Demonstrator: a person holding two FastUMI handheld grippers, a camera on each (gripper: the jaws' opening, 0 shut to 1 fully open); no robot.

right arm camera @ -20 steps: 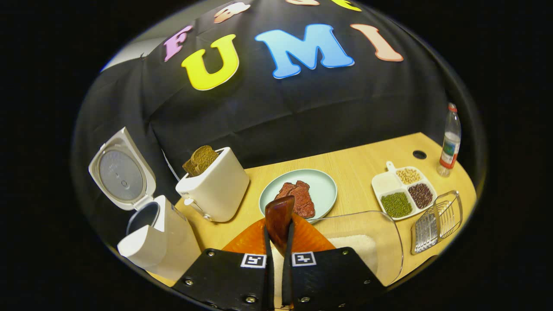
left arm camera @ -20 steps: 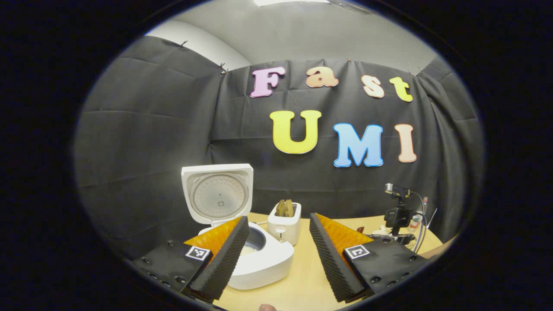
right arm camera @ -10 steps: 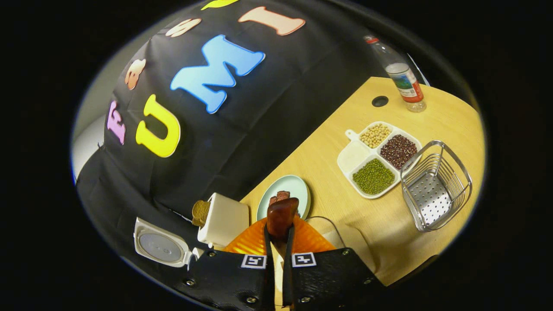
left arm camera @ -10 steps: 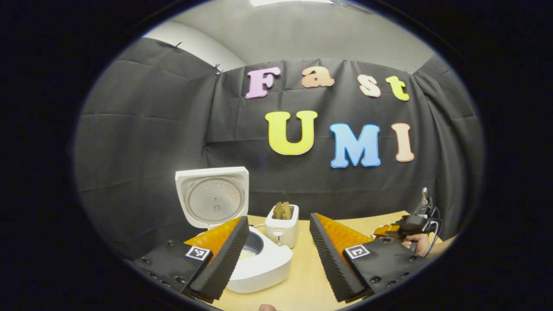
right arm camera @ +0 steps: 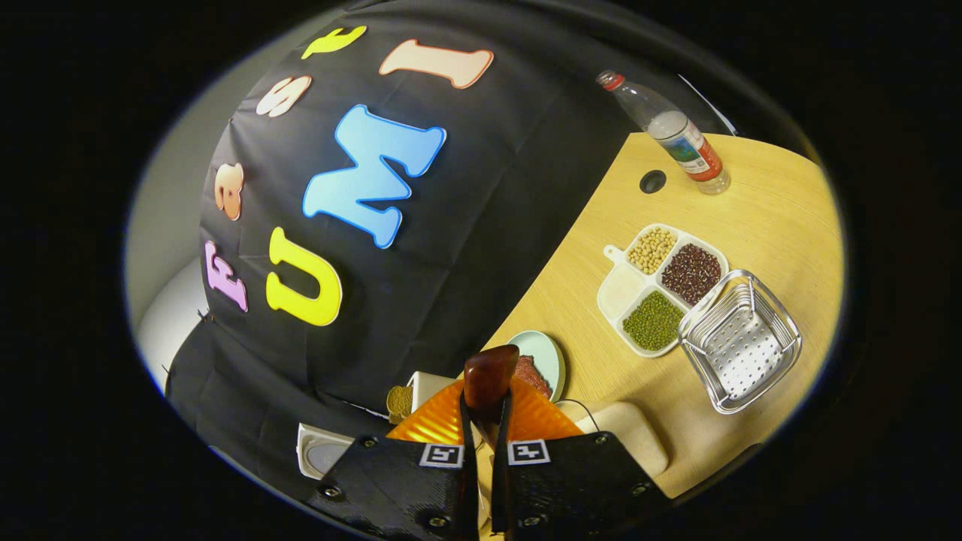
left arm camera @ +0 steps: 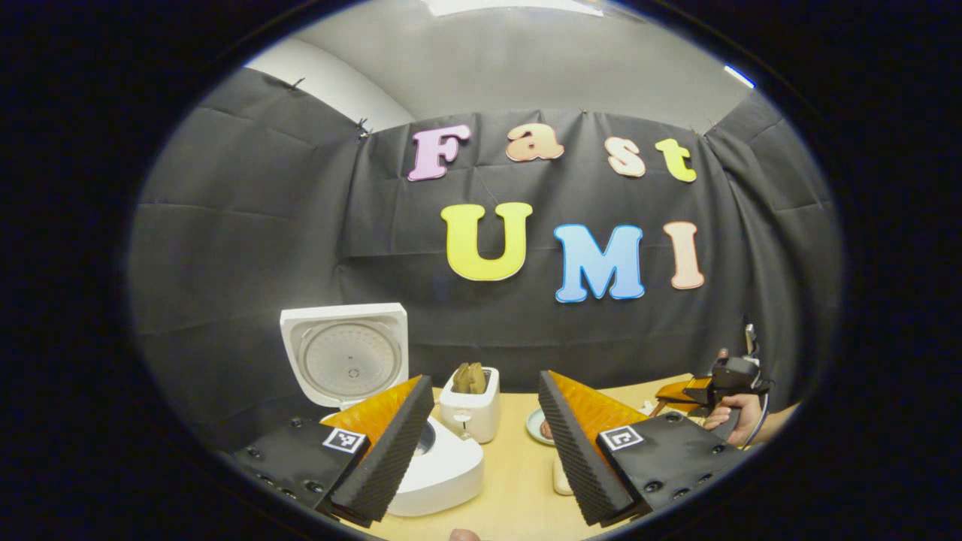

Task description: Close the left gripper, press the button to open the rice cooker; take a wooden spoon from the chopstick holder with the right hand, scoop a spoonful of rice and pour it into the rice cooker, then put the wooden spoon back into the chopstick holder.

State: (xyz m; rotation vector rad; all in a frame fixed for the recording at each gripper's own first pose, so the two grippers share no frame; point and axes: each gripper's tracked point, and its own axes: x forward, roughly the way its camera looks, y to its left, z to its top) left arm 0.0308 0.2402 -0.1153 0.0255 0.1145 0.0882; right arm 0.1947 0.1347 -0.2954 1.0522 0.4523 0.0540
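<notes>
White toaster (left arm camera: 470, 404) with bread slices (left arm camera: 470, 377) lower centre, pale green plate (right arm camera: 547, 356) with meat (right arm camera: 530, 375), four-compartment dish of beans (right arm camera: 661, 287) right, plastic bottle (right arm camera: 671, 133) upper right, light wood table (right arm camera: 774, 225)

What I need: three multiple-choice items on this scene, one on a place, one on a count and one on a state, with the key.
1. Where does the metal basket stand?
A. On the toaster
B. Beside the divided dish
C. Inside the rice cooker

2. How many compartments has the divided dish?
A. Two
B. Six
C. Four

3. How is the rice cooker lid?
A. Raised, open
B. Shut
C. Lying flat on the table

Key: 1 B, the basket's rim sits against the dish's edge; 2 C, three hold beans and one is whitish; 3 A, the lid stands upright with its inner face in view.
</notes>
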